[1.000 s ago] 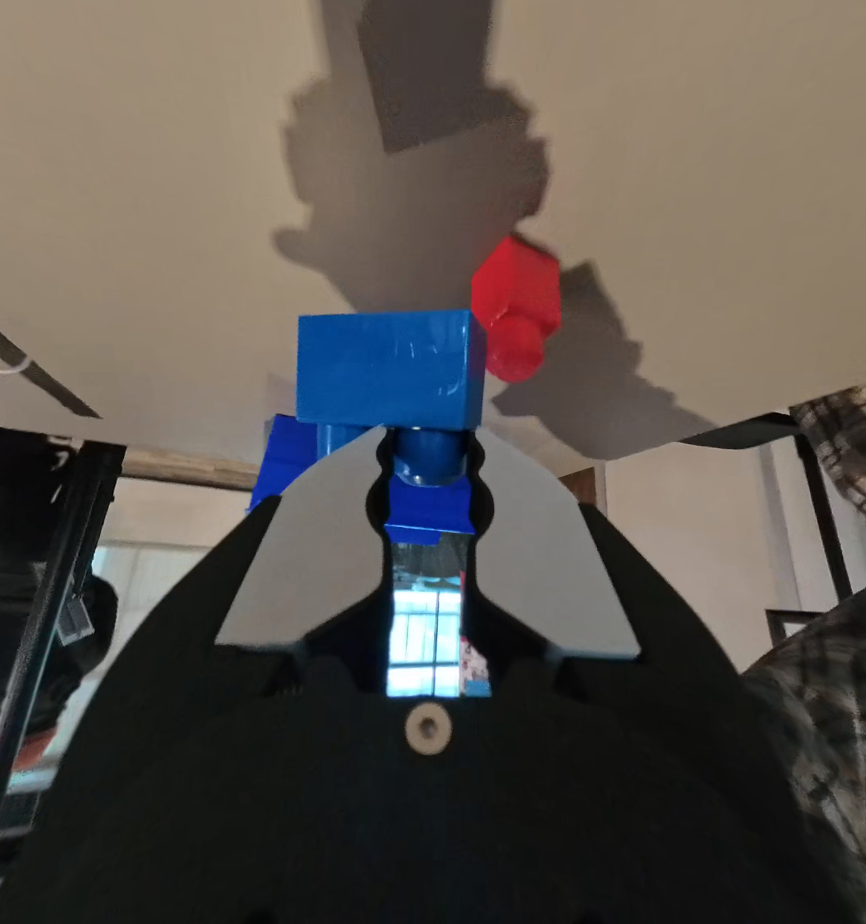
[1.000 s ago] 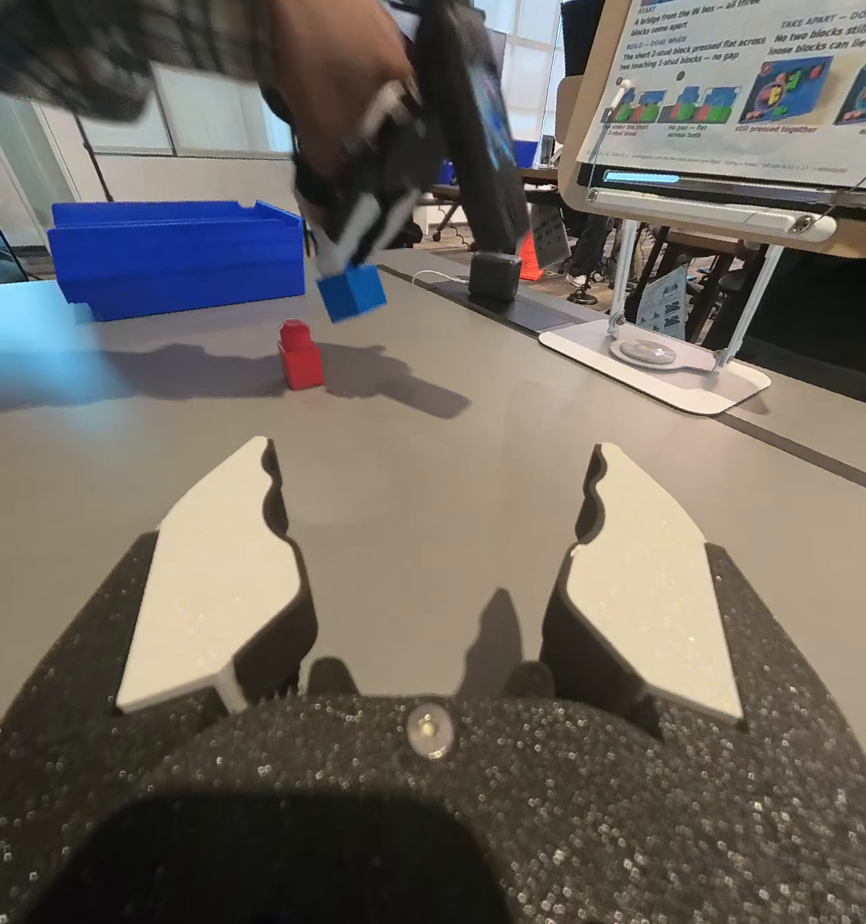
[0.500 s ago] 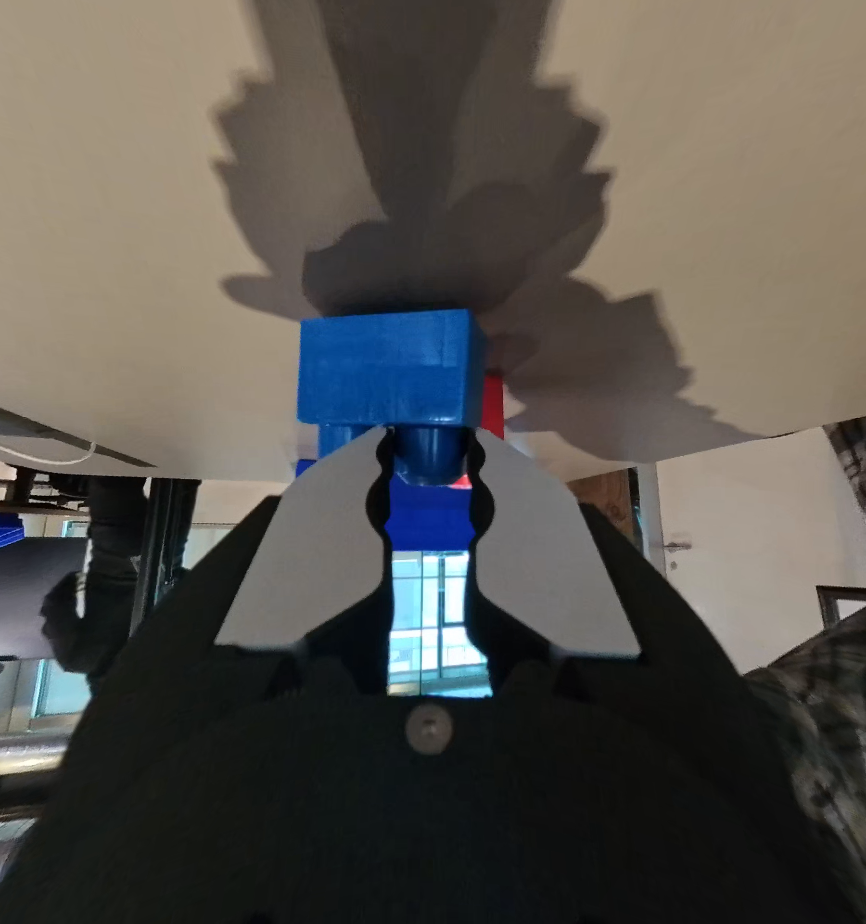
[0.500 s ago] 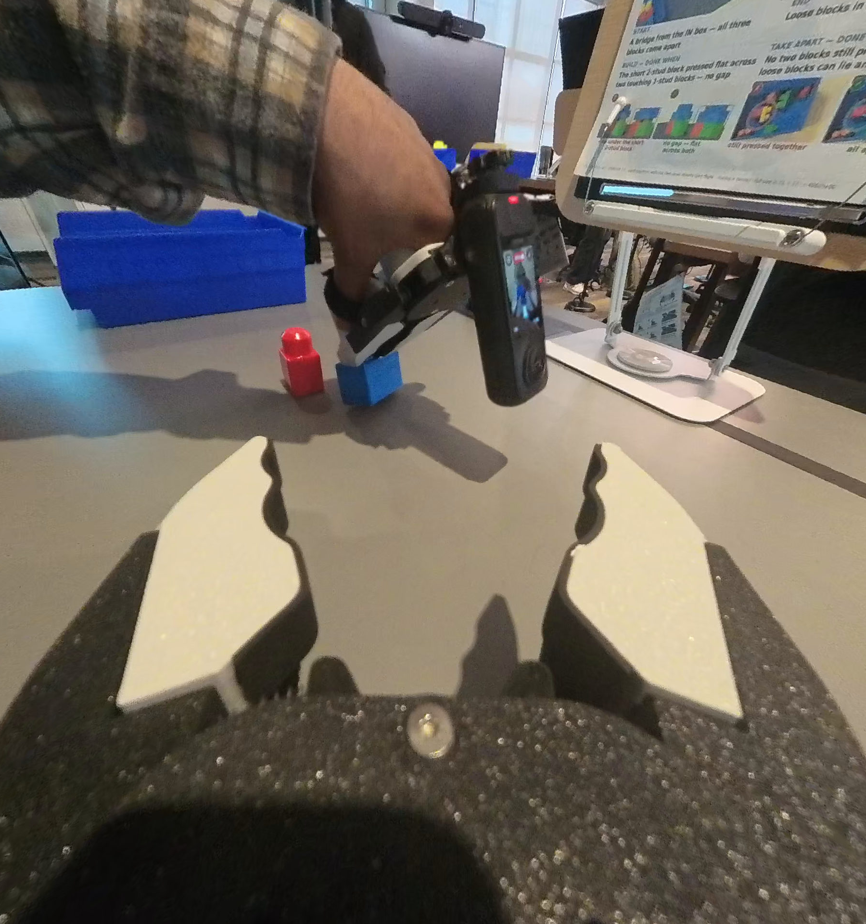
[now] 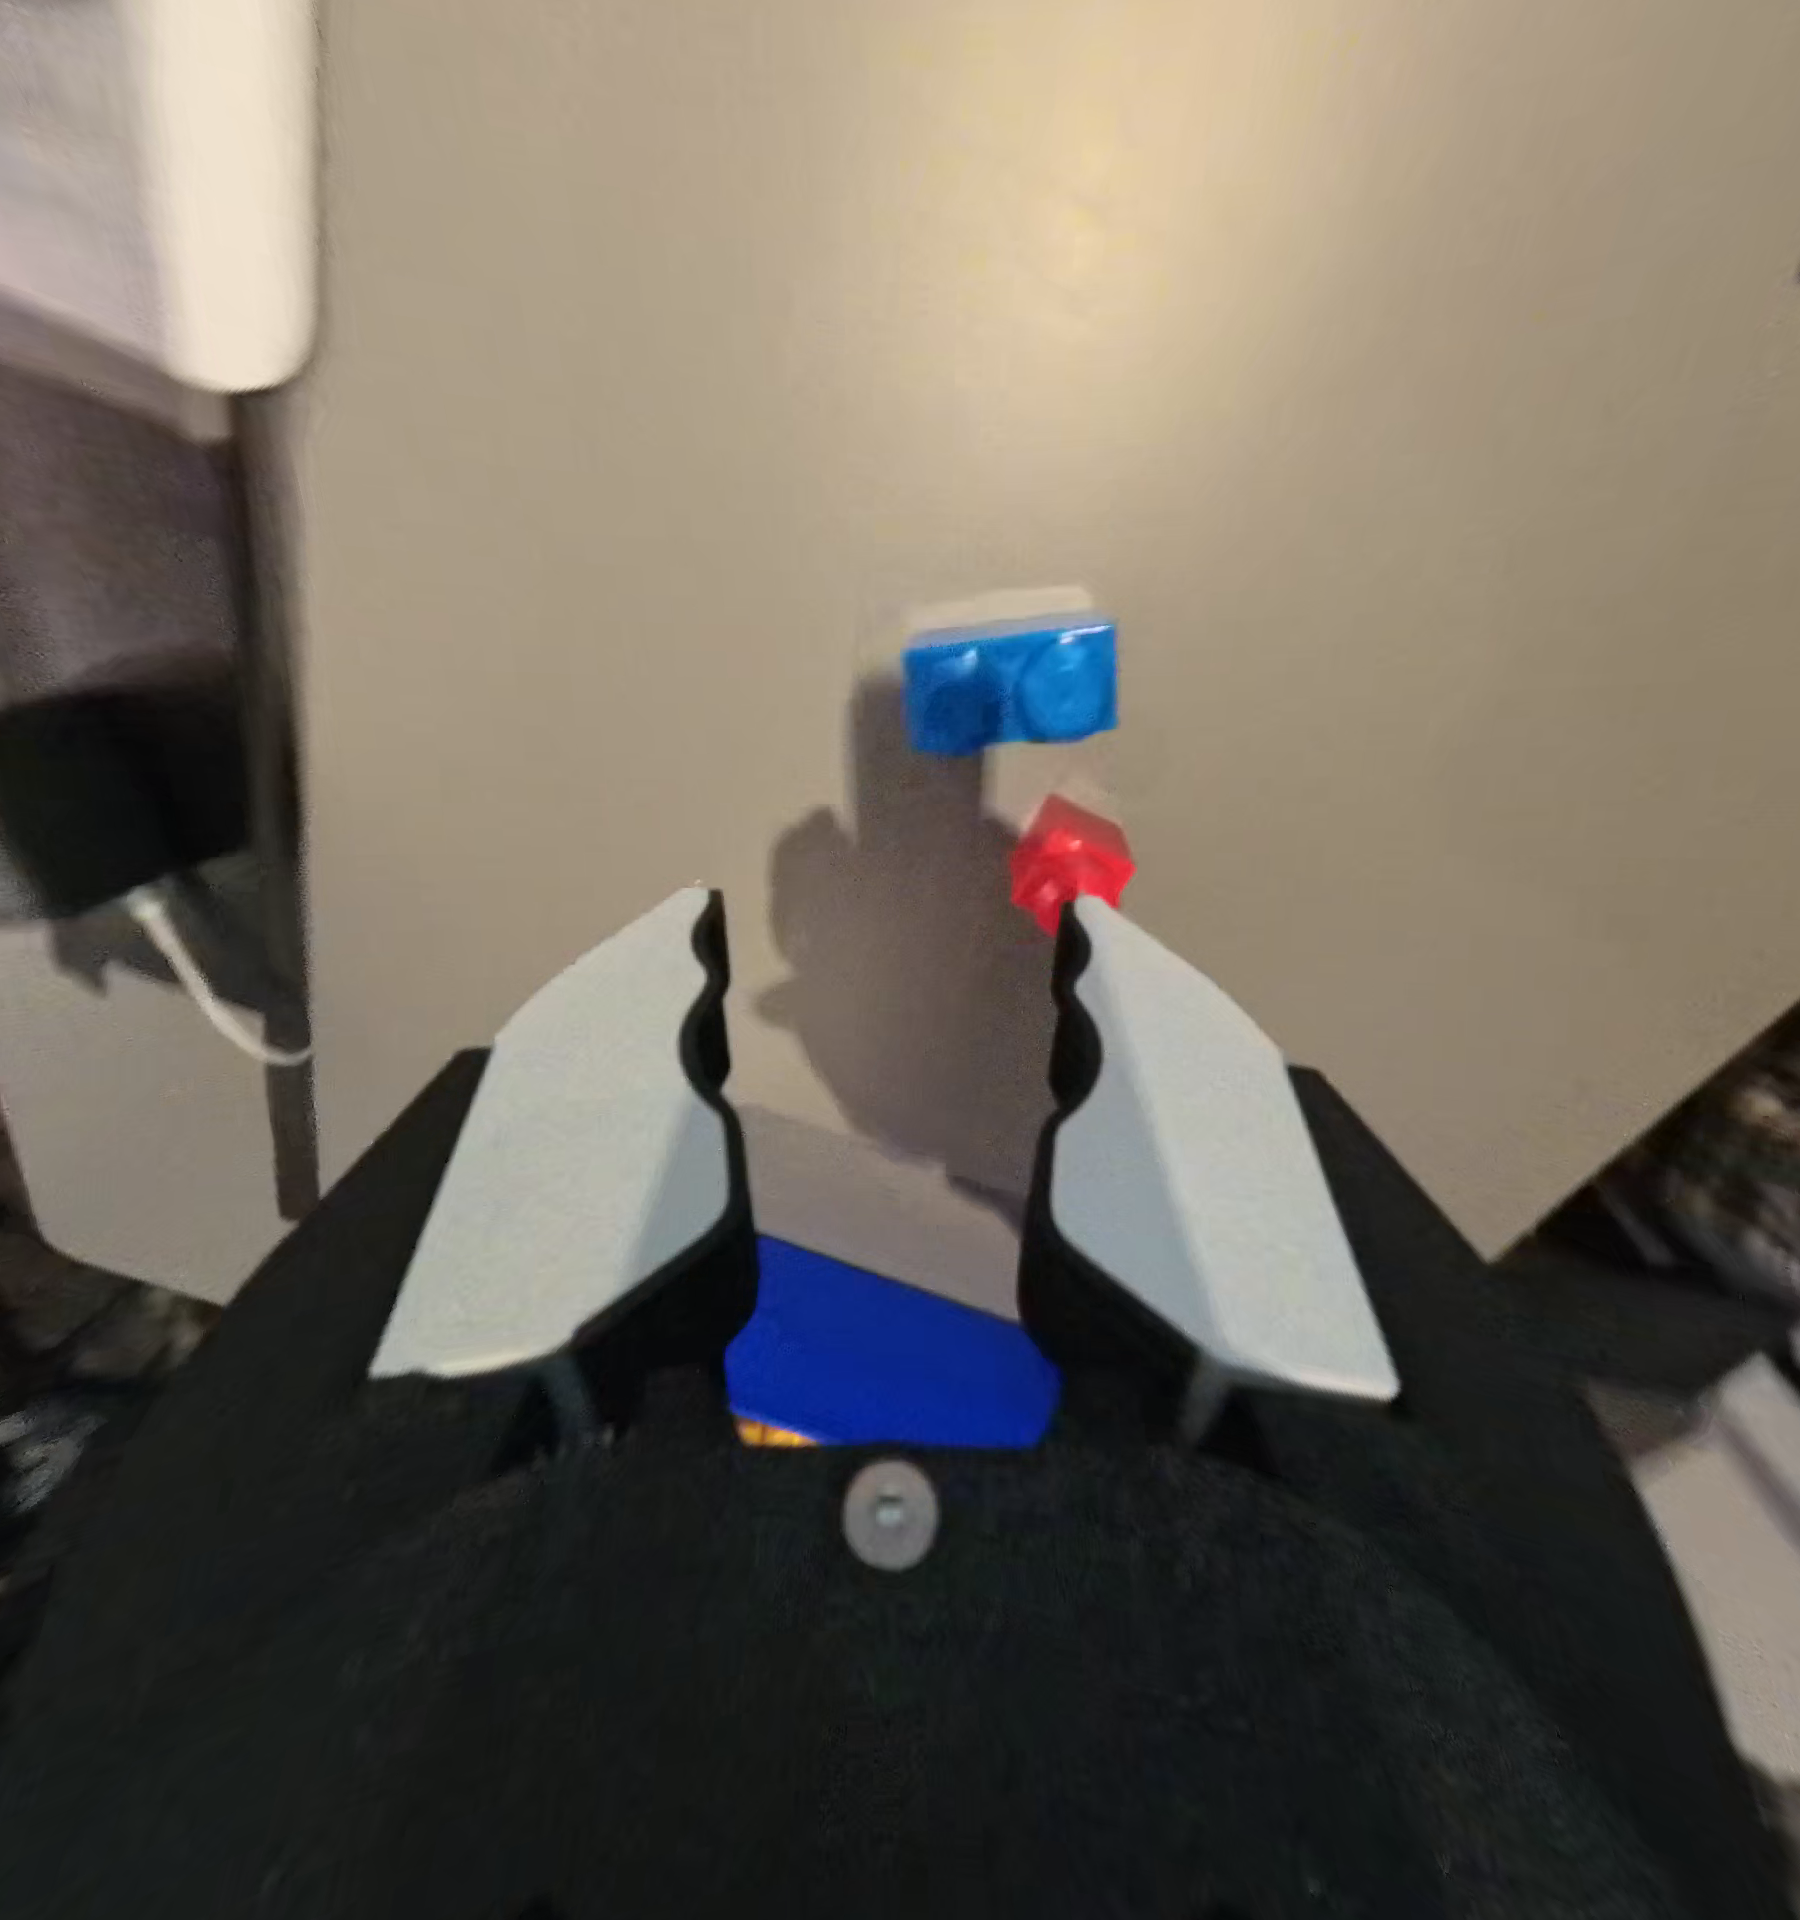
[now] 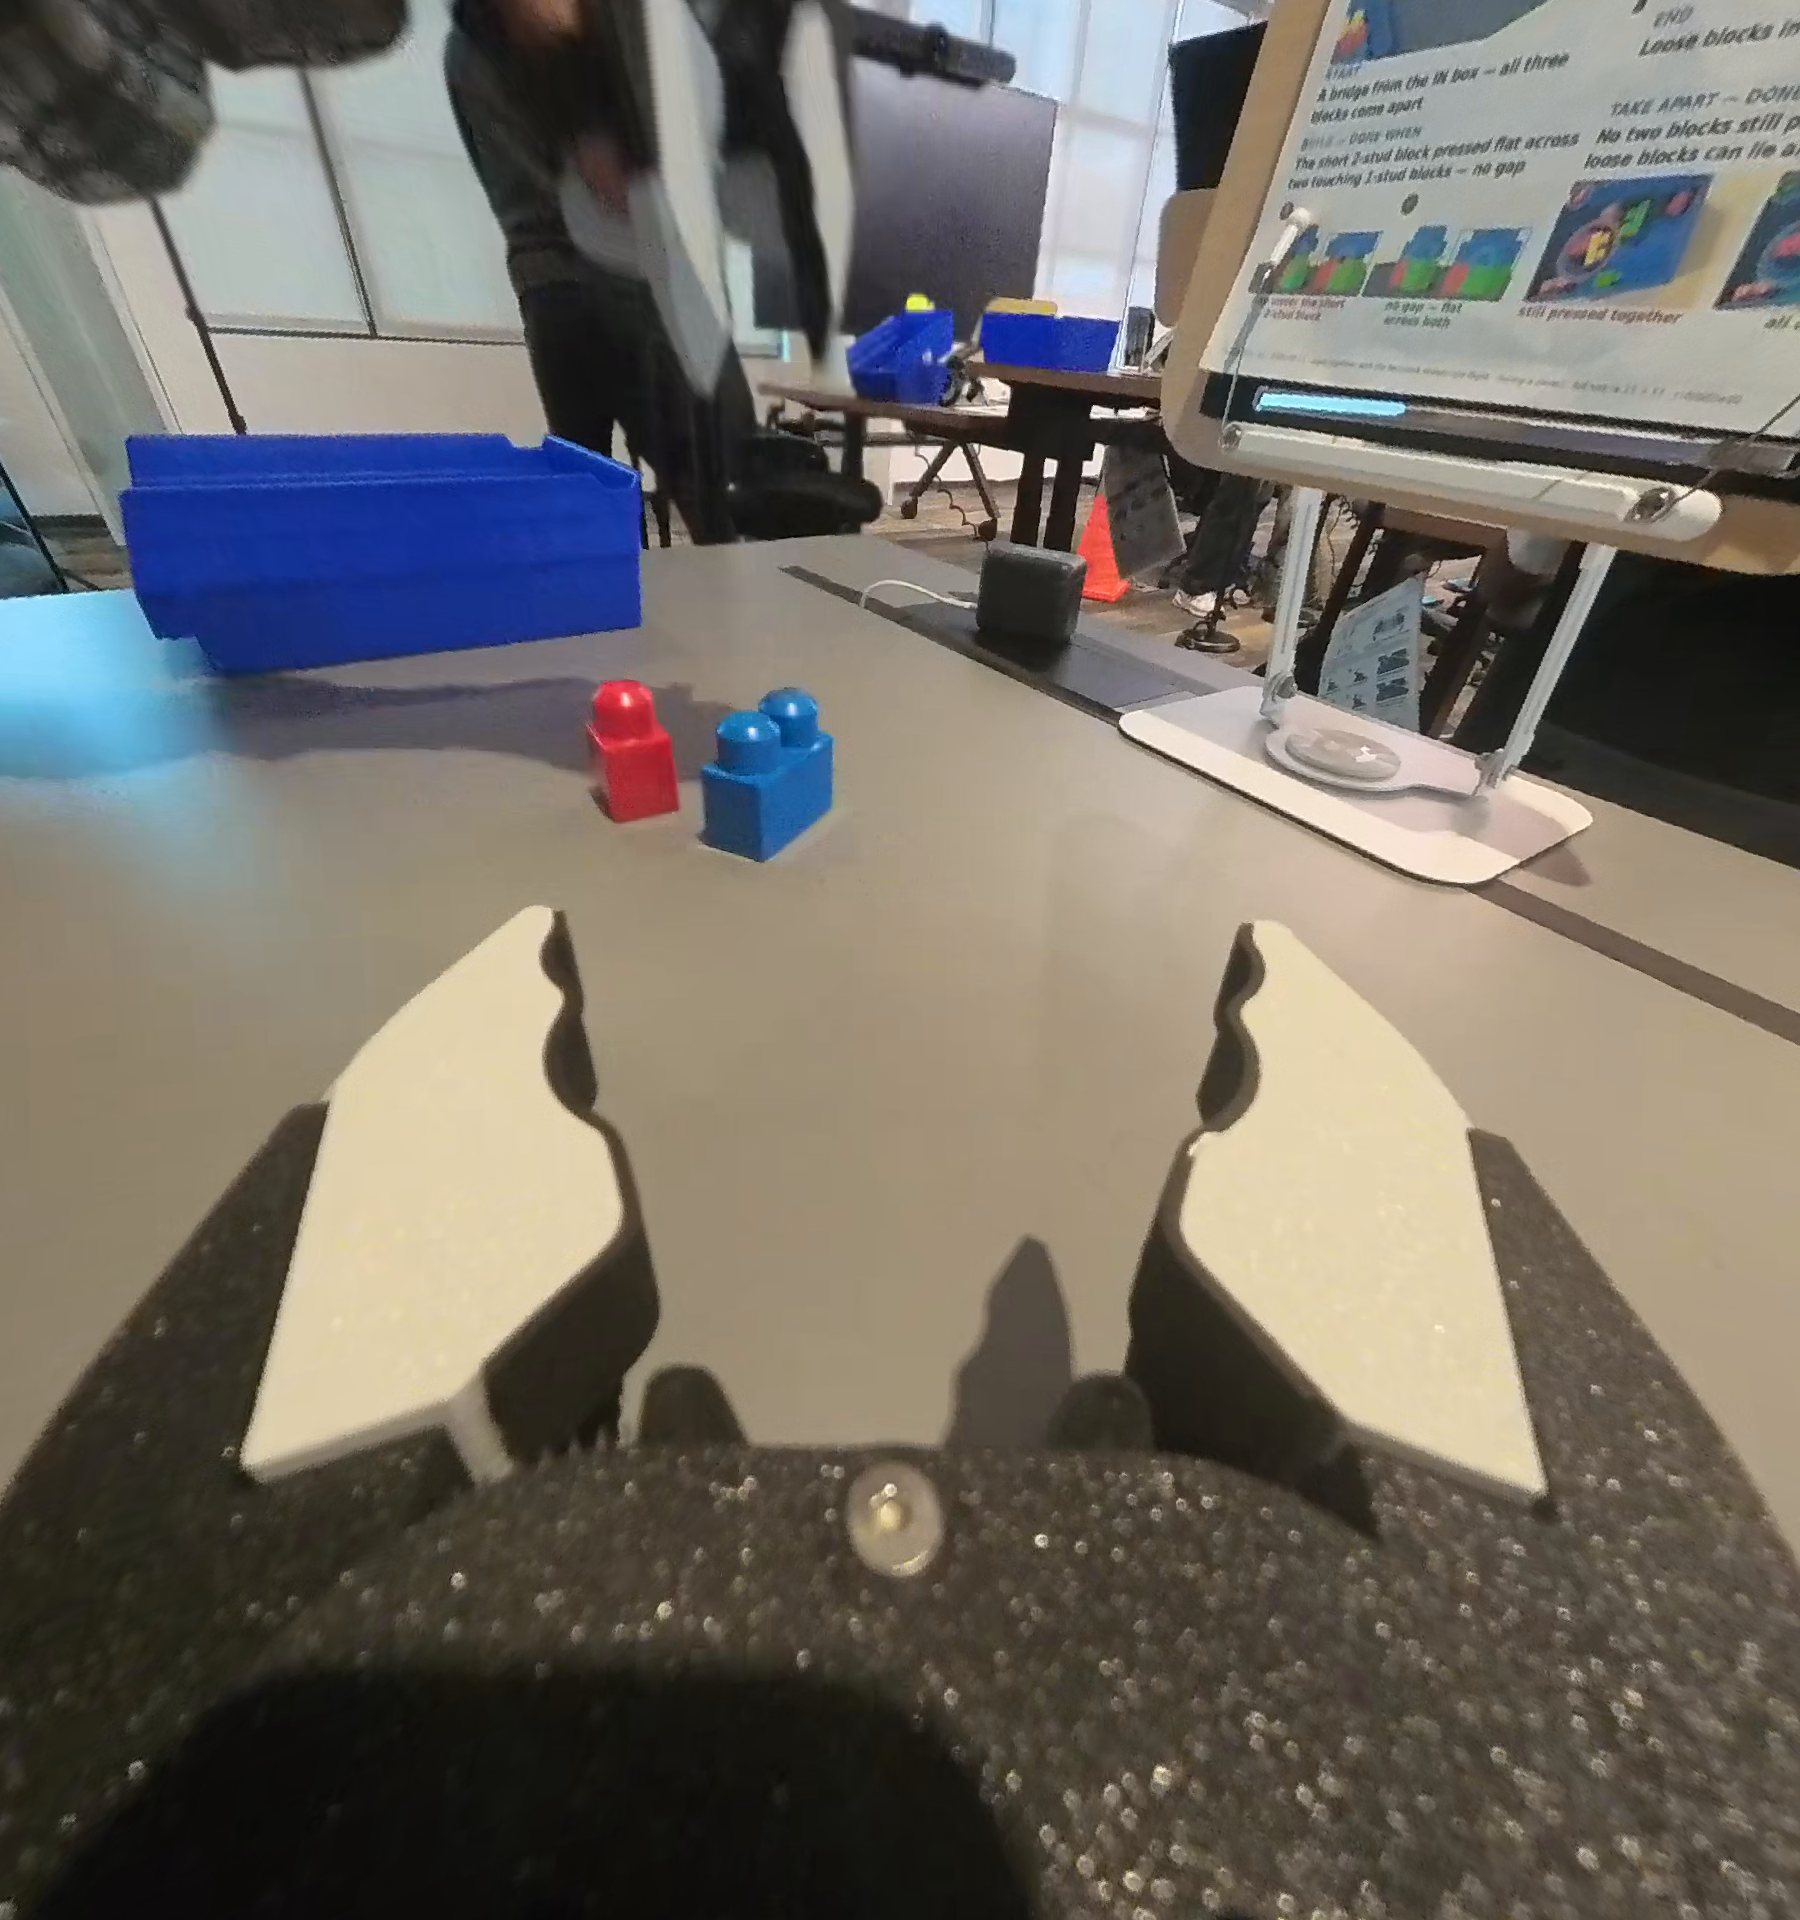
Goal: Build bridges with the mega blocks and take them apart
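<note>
A blue two-stud block (image 6: 768, 776) stands upright on the grey table (image 6: 979, 987), right beside a red one-stud block (image 6: 631, 752). In the left wrist view I look down on the blue block (image 5: 1013, 691) and the red block (image 5: 1072, 860) from above. My left gripper (image 5: 888, 920) is open and empty, raised above the table, with the red block showing just past its right fingertip. My right gripper (image 6: 896, 935) is open and empty, low over the table, well short of both blocks.
A blue bin (image 6: 376, 545) stands at the table's far left; part of it (image 5: 880, 1356) shows between my left fingers. A small black box (image 6: 1031, 605) with a white cable sits on a dark strip. An instruction board on a white stand (image 6: 1374, 779) is at the right. A person stands behind the table. The left gripper's tips are roughly 25 cm from the right gripper's. The blue block (image 5: 1013, 691) lies some 11 cm from my left tips, 25 cm from my right tips.
My left gripper set the blue two-stud block down beside the red block, opened, and lifted up and away. My right gripper stayed open and still.
</note>
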